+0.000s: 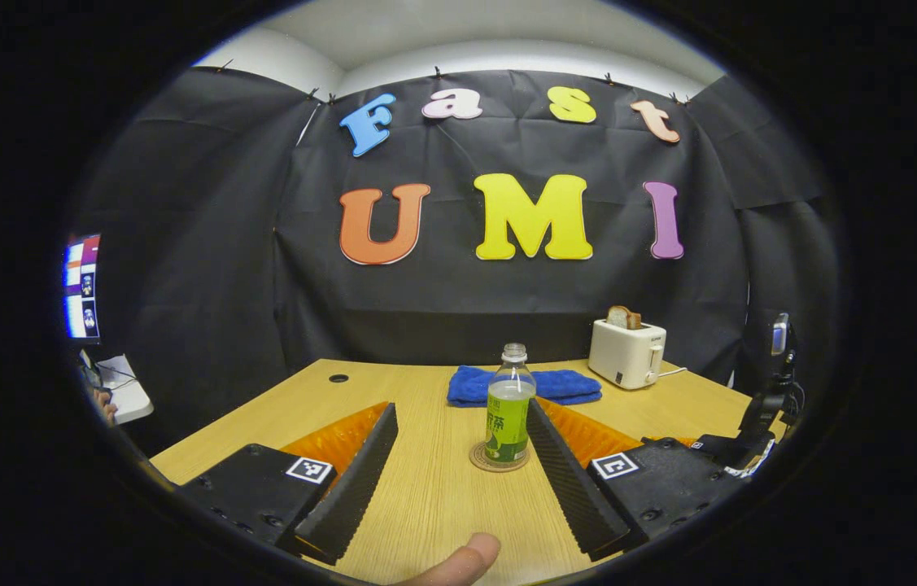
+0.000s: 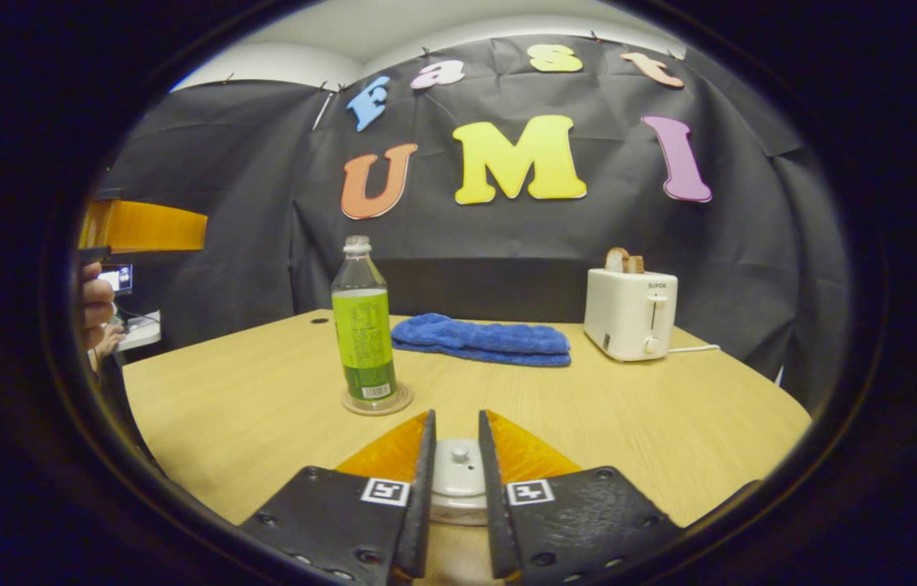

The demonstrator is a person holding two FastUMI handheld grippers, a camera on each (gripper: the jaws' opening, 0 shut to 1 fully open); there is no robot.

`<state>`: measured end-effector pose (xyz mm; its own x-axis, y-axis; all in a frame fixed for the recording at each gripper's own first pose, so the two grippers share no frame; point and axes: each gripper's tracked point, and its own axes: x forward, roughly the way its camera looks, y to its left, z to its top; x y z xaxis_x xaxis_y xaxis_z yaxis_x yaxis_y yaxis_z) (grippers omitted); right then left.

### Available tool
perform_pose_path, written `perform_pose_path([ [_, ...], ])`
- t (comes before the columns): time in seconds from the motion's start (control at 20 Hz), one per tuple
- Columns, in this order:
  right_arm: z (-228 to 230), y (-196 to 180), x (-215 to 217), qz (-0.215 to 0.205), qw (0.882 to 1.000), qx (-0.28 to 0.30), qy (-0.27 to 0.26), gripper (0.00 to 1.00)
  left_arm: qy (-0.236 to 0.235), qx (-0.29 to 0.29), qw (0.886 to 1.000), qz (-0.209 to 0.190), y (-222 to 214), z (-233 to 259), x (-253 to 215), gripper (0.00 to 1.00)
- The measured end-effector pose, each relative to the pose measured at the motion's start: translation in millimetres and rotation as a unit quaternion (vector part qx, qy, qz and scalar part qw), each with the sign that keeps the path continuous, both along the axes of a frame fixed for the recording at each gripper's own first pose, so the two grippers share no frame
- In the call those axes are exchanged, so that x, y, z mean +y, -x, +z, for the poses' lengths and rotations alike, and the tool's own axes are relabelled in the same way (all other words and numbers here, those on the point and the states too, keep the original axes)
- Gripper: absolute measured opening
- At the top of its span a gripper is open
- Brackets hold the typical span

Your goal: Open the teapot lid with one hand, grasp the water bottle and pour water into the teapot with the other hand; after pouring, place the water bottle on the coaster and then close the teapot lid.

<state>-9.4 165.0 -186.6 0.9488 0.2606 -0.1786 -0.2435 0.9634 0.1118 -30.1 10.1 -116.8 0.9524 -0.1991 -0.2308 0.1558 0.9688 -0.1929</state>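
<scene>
Right gripper (image 2: 456, 480) — fingers drawn narrow around the teapot lid (image 2: 458, 476), the knob sitting between them; whether both pads actually press on it cannot be told. The placing suits the last step, seating the lid on the pot below, of which little is visible.

Left gripper (image 1: 458, 472) — fingers spread wide, holding nothing, a thumb tip (image 1: 462, 561) at the lower edge; it stands back from the bottle, as if the bottle has been let go.

Water bottle (image 2: 363, 321) — upright, cap off, on the round coaster (image 2: 377, 402) near mid-table; that step looks done.

Wooden table (image 2: 629, 423) — bearer of all the above.

Blue towel (image 2: 482, 340) — folded, behind the bottle.

White toaster (image 2: 630, 313) — far right, bread in the slot, well apart from the work.
</scene>
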Motion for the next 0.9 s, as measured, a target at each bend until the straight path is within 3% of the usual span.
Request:
perform_pose_path([
  [0.15,18,7,-2,-0.006,1.000,-0.019,0.004,0.87,-0.001,0.006,1.000,-0.001,0,-4,-1,0.99],
  [0.3,46,19,-7,-0.011,0.999,-0.043,-0.003,0.97,-0.006,0.006,1.000,0.001,0,-5,1,0.99],
  [0.5,90,45,-20,-0.023,0.997,-0.071,-0.013,0.96,0.010,0.009,1.000,-0.004,3,0,-5,0.99],
  [0.7,122,74,-53,-0.062,0.994,-0.087,-0.002,0.95,-0.011,-0.005,1.000,0.000,12,10,-9,1.00],
  [0.9,134,103,-90,-0.101,0.990,-0.101,-0.004,0.96,-0.011,-0.013,1.000,-0.026,28,17,-32,0.99],
])
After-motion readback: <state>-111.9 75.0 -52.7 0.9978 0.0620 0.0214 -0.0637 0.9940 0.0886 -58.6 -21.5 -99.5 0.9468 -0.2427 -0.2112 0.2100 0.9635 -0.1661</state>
